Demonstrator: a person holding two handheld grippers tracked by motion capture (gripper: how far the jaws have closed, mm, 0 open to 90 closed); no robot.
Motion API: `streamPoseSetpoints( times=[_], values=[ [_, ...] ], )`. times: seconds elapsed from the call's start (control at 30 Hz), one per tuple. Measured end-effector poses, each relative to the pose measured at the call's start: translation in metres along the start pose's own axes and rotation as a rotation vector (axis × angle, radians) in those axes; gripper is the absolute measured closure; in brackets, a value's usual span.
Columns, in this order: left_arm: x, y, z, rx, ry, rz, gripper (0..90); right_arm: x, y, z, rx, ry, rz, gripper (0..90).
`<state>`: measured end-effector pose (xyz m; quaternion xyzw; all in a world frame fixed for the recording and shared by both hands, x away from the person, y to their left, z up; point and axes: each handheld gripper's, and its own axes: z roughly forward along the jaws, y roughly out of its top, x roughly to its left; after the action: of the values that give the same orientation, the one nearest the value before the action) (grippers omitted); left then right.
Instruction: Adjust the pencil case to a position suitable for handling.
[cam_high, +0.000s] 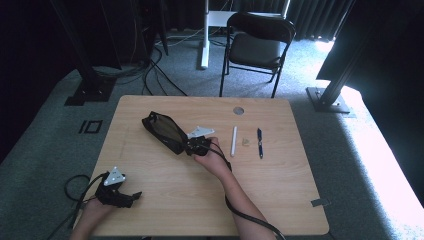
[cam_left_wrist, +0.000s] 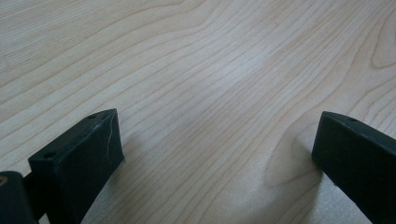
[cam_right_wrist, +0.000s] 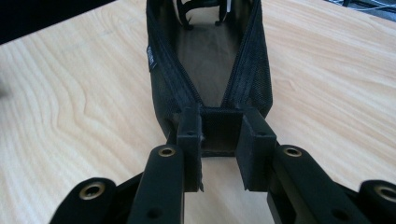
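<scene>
Pouch (cam_high: 164, 131): black mesh, unzipped, lying mid-tabletop (cam_high: 165, 200), left of the white pen (cam_high: 233, 140) and blue pen (cam_high: 260, 143).
Right tongs (cam_right_wrist: 219, 154): clenched on the pouch's near end tab.
Left tongs (cam_left_wrist: 215, 154): spread wide, nothing between, at the tabletop's near-left corner.

The right gripper (cam_right_wrist: 219, 140) reaches forward, its jaws closed on the near end of the black pouch (cam_high: 164, 131). The left gripper (cam_high: 131, 198) rests well apart from the pouch, low, jaws wide open.
</scene>
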<state>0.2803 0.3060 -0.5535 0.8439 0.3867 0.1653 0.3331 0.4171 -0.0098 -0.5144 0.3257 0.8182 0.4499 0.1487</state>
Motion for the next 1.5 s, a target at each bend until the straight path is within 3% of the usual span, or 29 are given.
streamPoseSetpoints(
  times=[0.77, 1.13, 1.5],
  values=[
    [0.0, 0.0, 0.0, 0.0, 0.0, 0.0, 2.0, 0.006, -0.037, -0.053, 0.004, -0.007, -0.001, 73.2],
    [0.0, 0.0, 0.0, 0.0, 0.0, 0.0, 2.0, 0.002, -0.061, -0.089, 0.007, -0.01, -0.015, 73.2],
    [0.0, 0.0, 0.0, 0.0, 0.0, 0.0, 2.0, -0.005, -0.082, -0.115, 0.001, -0.024, 0.018, 73.2]
  ],
)
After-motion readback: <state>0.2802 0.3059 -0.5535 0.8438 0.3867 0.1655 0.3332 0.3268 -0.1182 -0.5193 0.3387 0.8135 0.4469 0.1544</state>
